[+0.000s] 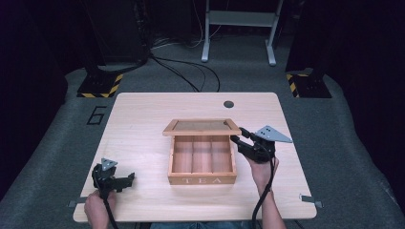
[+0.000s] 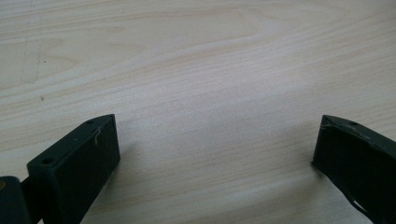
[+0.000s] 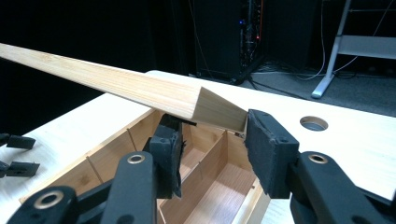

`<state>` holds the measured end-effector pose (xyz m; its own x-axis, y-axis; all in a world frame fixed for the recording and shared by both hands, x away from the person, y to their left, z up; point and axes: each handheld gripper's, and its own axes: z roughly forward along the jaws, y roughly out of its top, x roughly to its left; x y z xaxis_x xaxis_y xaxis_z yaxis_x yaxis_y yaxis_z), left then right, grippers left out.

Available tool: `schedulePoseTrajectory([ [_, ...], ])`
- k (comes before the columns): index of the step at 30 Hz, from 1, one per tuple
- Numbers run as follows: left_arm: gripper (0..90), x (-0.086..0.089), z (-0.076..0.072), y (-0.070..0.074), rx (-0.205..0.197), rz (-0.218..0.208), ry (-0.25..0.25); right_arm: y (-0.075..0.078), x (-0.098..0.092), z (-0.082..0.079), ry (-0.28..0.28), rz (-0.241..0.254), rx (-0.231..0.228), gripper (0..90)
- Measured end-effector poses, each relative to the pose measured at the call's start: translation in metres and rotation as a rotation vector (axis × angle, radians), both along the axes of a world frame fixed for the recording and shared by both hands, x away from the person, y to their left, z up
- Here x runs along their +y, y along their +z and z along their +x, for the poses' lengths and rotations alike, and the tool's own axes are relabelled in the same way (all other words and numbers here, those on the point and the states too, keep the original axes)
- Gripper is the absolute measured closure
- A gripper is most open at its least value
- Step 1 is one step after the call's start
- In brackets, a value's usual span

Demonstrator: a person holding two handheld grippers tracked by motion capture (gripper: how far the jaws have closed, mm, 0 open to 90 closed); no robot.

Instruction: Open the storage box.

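A lab or recording studio is showing here: a light wooden table point(image 1: 143, 114) is standing on grey carpet point(image 1: 353, 143) amid black surroundings. Stand bases with yellow-black hazard tape point(image 1: 101, 86) are sitting at upper left and right, cables point(image 1: 191, 71) are trailing top centre, and a grey metal frame point(image 1: 239, 28) is standing behind.

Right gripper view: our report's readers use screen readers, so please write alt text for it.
The right gripper has its two black jaws around the corner of a wooden tea box's raised lid. Below lie the box's empty compartments, on a pale wooden table.
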<state>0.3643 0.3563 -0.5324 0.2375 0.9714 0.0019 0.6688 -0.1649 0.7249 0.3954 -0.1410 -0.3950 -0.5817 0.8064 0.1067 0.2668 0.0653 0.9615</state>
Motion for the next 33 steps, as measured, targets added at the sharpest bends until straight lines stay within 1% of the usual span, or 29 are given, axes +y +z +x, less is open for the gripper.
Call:
schedulePoseTrajectory([
  [3,0.3,0.0,0.0,0.0,0.0,0.001,0.0,-0.005,0.0,-0.003,0.002,0.005,0.0,56.2],
  [7,0.3,0.0,0.0,0.0,0.0,0.002,-0.001,-0.011,-0.001,-0.008,0.006,0.007,0.012,55.9],
  [9,0.3,0.0,0.0,0.0,0.0,0.001,-0.001,-0.014,-0.001,-0.011,0.011,-0.003,0.011,55.7],
  [13,0.3,0.0,0.0,0.0,0.0,0.002,-0.001,-0.023,-0.002,-0.015,0.02,0.001,0.03,55.1],
  [19,0.3,0.0,0.0,0.0,0.0,0.002,-0.001,-0.035,-0.004,-0.022,0.034,-0.024,0.051,54.8],
  [24,0.3,0.0,0.0,0.0,0.001,0.001,-0.001,-0.048,-0.004,-0.028,0.036,-0.021,0.07,54.8],
  [27,0.3,0.0,0.0,0.0,0.0,0.001,-0.001,-0.056,-0.004,-0.029,0.046,-0.009,0.09,55.5],
  [29,0.3,0.0,0.0,0.0,0.0,0.001,-0.001,-0.06,-0.004,-0.03,0.046,-0.014,0.104,55.4],
  [31,0.2,0.001,0.0,0.0,0.004,0.006,-0.006,-0.065,-0.003,-0.031,0.042,-0.022,0.104,55.1],
  [33,0.3,0.0,0.0,0.0,0.002,0.008,-0.005,-0.069,-0.003,-0.031,0.04,-0.028,0.113,54.2],
])
